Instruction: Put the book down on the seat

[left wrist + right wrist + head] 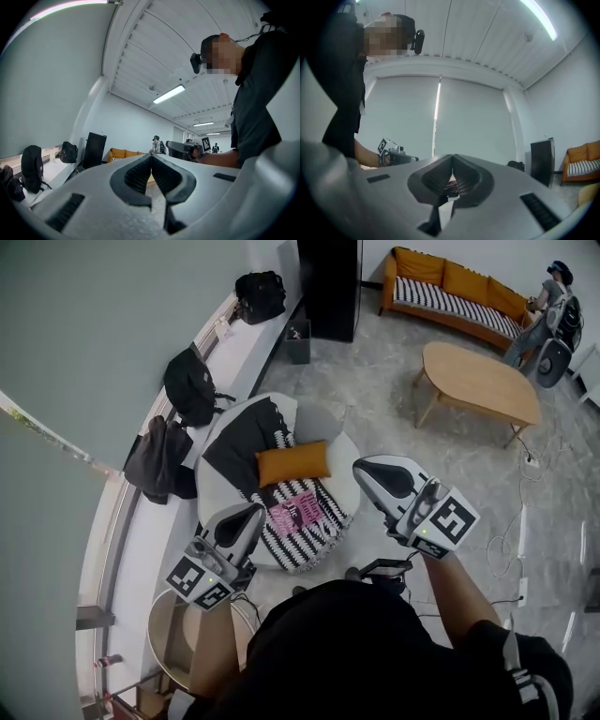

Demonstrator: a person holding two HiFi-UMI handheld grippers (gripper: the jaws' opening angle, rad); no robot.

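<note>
A pink book lies flat on the black-and-white patterned throw of the round white seat, just in front of an orange cushion. My left gripper hovers at the seat's near left edge, close beside the book, shut and holding nothing. My right gripper hangs above the seat's right rim, also shut and empty. In the left gripper view the jaws of the left gripper meet at the tips and point up into the room. The right gripper is likewise closed in its own view.
A wooden coffee table and an orange sofa stand further back, with a black cabinet at the wall. Black bags sit along the window ledge. A small round table is by my left side. Cables trail on the floor.
</note>
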